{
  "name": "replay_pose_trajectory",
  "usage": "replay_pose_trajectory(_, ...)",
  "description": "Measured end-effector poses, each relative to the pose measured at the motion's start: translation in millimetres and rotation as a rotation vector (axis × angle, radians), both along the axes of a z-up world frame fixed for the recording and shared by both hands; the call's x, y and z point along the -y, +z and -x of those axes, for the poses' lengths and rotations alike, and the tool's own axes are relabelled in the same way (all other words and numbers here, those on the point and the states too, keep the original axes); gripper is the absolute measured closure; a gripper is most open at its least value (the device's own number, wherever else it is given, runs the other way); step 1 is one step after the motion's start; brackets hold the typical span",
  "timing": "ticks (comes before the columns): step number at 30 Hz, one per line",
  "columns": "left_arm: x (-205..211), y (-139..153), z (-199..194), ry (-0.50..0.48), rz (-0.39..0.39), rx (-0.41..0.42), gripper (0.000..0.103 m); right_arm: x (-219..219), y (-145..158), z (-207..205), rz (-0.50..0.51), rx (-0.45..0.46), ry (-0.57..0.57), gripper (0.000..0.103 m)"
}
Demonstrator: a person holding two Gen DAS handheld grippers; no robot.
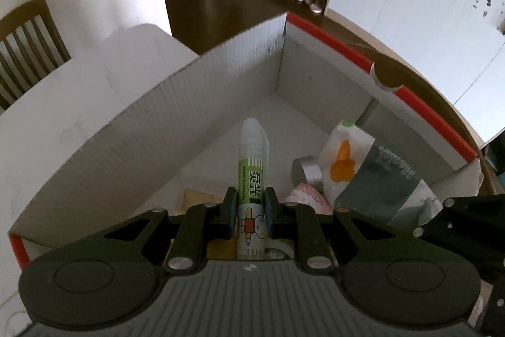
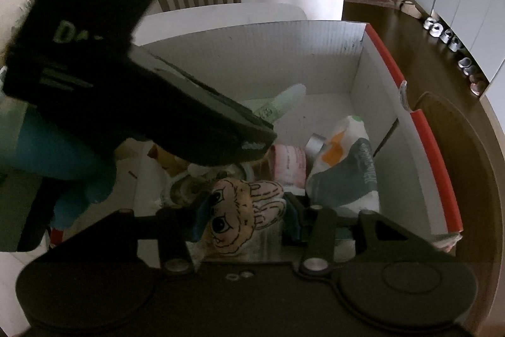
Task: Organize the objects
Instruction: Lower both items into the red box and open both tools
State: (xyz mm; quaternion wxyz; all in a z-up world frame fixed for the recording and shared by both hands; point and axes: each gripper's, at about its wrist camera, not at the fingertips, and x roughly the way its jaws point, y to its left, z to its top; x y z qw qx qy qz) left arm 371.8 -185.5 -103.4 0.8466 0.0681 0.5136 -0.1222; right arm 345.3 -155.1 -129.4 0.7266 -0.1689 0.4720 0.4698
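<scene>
Left wrist view: left claw clamped tight on a green-labelled glue tube, cap pointing into the cardboard box | right wrist view: right claw part-open, gripping a bunny-face soft toy over the box | beyond: folded white-grey-orange cloth, silver tape roll

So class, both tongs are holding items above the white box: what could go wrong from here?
1. The left tongs grip the glue tube low on its body, so it may tip on release and land on the silver tape roll.
2. The right tongs hold a rabbit-print cloth close under the left tool; they might collide inside the box.
</scene>
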Motion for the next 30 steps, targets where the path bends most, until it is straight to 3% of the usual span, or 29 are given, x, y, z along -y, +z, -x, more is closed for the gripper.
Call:
replay_pose_trajectory(9, 2, 0, 1, -0.028, -0.022, -0.021, 0.086, -2, 0, 1, 0.008, 0.004, -0.013, 0.054)
replay_pose_trajectory(23, -25, 39, 44, 0.014, 0.016, 0.117, 0.085, 0, 2, 4, 0.021, 0.041, -0.018, 0.05)
replay_pose_trajectory(27, -38, 50, 57, 0.046, 0.046, 0.145, 0.085, 4, 6, 5, 0.002, 0.048, -0.023, 0.04)
replay_pose_trajectory(30, -46, 56, 65, 0.059, 0.063, 0.156, 0.084, 7, 12, 6, -0.007, 0.057, -0.023, 0.04)
